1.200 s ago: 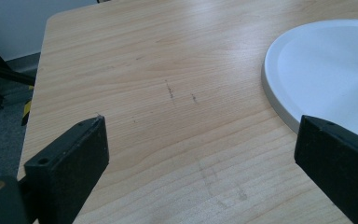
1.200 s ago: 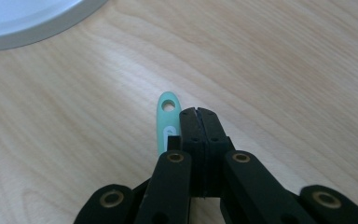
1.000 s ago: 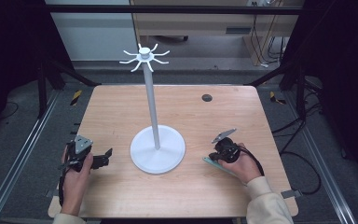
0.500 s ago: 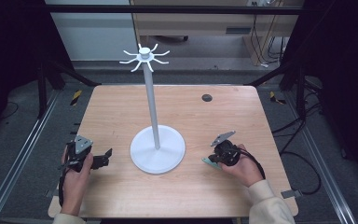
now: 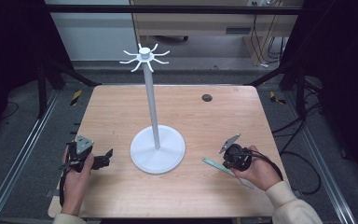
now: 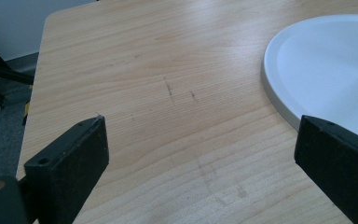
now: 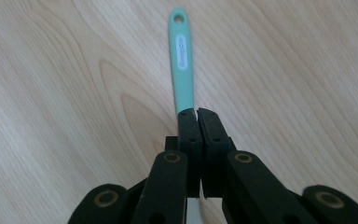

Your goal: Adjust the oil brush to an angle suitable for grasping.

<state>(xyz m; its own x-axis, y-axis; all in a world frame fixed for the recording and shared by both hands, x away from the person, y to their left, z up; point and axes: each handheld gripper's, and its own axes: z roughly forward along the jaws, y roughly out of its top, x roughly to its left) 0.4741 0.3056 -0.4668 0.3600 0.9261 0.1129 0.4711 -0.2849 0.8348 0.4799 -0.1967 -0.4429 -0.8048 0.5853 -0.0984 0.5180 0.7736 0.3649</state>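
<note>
A white stand rises from a round base (image 5: 157, 149) in the middle of the wooden table, its thin pole (image 5: 152, 107) topped by a ring of hooks (image 5: 144, 55). My right gripper (image 5: 224, 164) (image 7: 196, 112) is to the right of the base, shut on a utensil with a teal handle (image 5: 211, 163) (image 7: 182, 56). The handle has a hole at its end and points toward the base. A pale part of the utensil (image 5: 245, 182) trails behind the hand. My left gripper (image 5: 106, 157) (image 6: 200, 135) is open at the left of the base (image 6: 326, 70), with only bare wood between its jaws.
A small dark disc (image 5: 207, 97) sits in the tabletop at the back right. Metal frame rails (image 5: 23, 154) run along both sides of the table, with cables on the floor at the right. Bare wood lies in front of the base.
My right gripper has drifted slightly to the right and toward the person, carrying the teal-handled utensil along. The left gripper has stayed where it was.
</note>
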